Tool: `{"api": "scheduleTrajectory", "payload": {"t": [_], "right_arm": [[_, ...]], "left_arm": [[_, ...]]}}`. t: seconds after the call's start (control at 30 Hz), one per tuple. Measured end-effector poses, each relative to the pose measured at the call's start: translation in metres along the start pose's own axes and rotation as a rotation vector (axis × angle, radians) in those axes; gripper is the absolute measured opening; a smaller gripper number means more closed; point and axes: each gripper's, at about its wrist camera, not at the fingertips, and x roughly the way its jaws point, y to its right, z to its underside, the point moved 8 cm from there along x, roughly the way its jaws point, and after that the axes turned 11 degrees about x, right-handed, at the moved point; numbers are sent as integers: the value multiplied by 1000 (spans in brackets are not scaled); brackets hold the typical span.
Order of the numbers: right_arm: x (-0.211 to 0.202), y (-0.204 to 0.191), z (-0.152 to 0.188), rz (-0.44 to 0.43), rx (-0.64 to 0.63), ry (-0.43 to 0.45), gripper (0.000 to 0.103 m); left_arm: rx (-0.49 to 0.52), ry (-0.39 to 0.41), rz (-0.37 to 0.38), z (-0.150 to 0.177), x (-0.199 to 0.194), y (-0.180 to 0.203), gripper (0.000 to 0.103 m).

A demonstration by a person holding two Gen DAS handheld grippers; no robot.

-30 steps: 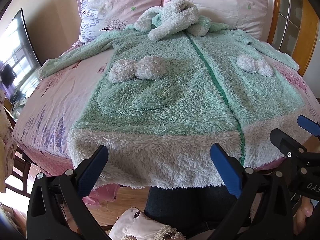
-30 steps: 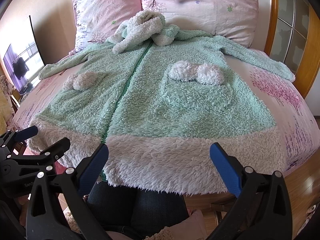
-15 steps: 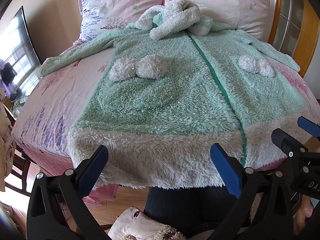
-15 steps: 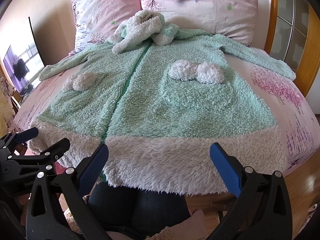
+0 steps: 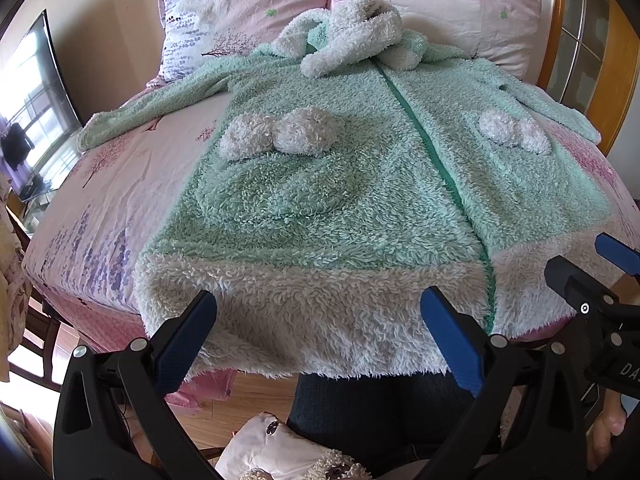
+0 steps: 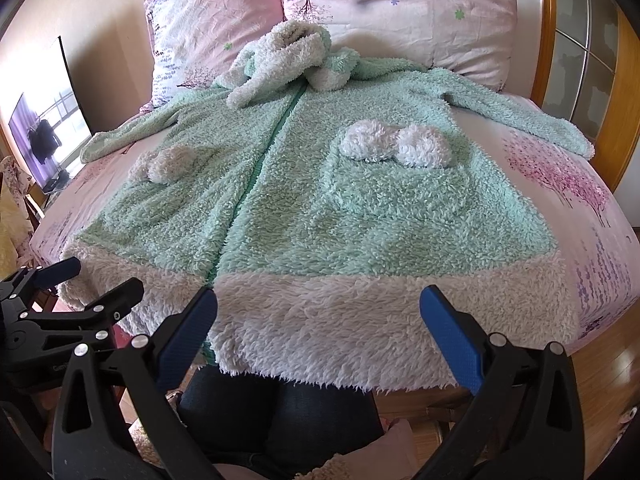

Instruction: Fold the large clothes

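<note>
A fluffy mint-green robe (image 5: 344, 196) (image 6: 304, 208) lies flat on the bed, front up, sleeves spread, with a white hem band (image 5: 320, 312) (image 6: 380, 320) hanging over the near edge. It has a white hood (image 5: 356, 36) and two white fluffy pocket trims (image 5: 280, 132) (image 6: 396, 144). My left gripper (image 5: 318, 312) is open just before the hem's left half, holding nothing. My right gripper (image 6: 318, 312) is open before the hem's right half, also holding nothing. Each gripper shows at the edge of the other's view.
Two pink floral pillows (image 5: 248, 8) (image 6: 404, 8) lean at the headboard. A wooden bed frame (image 6: 624, 92) rises on the right. A dark screen (image 5: 36, 112) stands left of the bed. The person's dark trouser legs (image 6: 276, 420) are below the hem.
Both grippers have drifted slightly nearer to the hem; the robe has not moved and the jaws stay open.
</note>
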Motion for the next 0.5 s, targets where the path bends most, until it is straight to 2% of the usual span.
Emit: {"api": "scheduleTrajectory", "payload": {"t": [0.33,0.5], "right_arm": [[0,0,-2,-16,8,12,101],[0,-2,-8,-74,17,31,101]], "left_arm": [[3,0,0,-1,2,0,102],[6,6,6,-6,2,-1,102]]}}
